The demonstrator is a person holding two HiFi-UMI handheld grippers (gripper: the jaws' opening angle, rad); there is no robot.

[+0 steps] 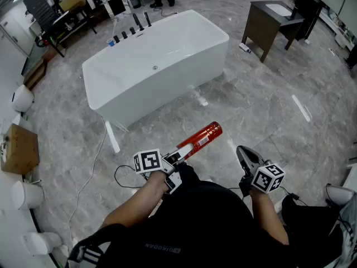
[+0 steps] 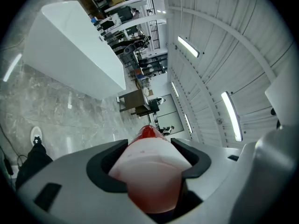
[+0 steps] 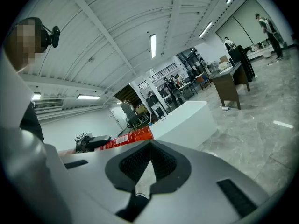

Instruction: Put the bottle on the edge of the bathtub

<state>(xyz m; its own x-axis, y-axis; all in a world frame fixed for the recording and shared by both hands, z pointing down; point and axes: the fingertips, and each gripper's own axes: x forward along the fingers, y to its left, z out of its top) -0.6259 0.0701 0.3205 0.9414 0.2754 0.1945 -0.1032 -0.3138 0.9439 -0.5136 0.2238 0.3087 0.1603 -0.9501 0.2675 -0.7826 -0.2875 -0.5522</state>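
My left gripper (image 1: 179,154) is shut on a red bottle (image 1: 201,140) and holds it above the grey floor, its far end pointing toward the white bathtub (image 1: 167,77). In the left gripper view the bottle (image 2: 152,171) fills the gap between the dark pads, and the bathtub (image 2: 79,55) lies beyond it at upper left. My right gripper (image 1: 241,151) hangs to the right of the bottle, shut on nothing. In the right gripper view the jaws of the right gripper (image 3: 150,148) meet, with the bottle (image 3: 128,138) and the bathtub (image 3: 184,120) behind them.
Black tap fittings (image 1: 131,29) stand on the tub's far rim. A dark wooden table (image 1: 273,15) is at the upper right. A cardboard box (image 1: 19,148) and white cylinders (image 1: 22,99) line the left side. A white cable (image 1: 95,161) trails across the floor.
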